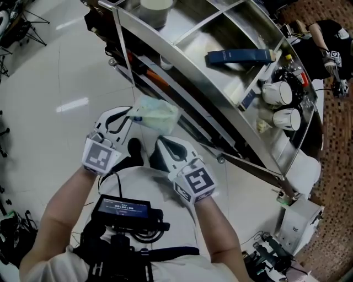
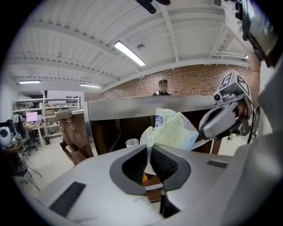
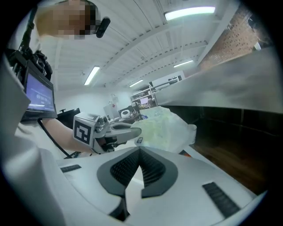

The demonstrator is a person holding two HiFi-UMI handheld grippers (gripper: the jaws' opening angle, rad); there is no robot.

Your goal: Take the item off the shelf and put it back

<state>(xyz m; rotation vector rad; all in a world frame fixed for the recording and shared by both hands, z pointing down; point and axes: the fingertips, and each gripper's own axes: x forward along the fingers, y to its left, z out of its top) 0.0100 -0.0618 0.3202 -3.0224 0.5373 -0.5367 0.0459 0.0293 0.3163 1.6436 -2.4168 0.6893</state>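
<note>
A pale green and white plastic bag (image 1: pixel 156 114) hangs in the air in front of the metal shelf (image 1: pixel 190 71), between my two grippers. My left gripper (image 1: pixel 132 114) is shut on the bag's left edge. In the left gripper view the bag (image 2: pixel 174 129) rises just past the closed jaws (image 2: pixel 149 151). My right gripper (image 1: pixel 160 140) comes from below with its jaws closed on the bag's lower edge. In the right gripper view the bag (image 3: pixel 166 127) sits right at the jaw tips (image 3: pixel 139 151), with the left gripper (image 3: pixel 132 131) gripping its far side.
The shelf's upper level holds a dark blue box (image 1: pixel 240 57), two white cups (image 1: pixel 276 92) on their sides and a white container (image 1: pixel 156 8). A screen unit (image 1: pixel 122 210) hangs on the person's chest. Cables and stands lie on the floor at the left (image 1: pixel 22 25).
</note>
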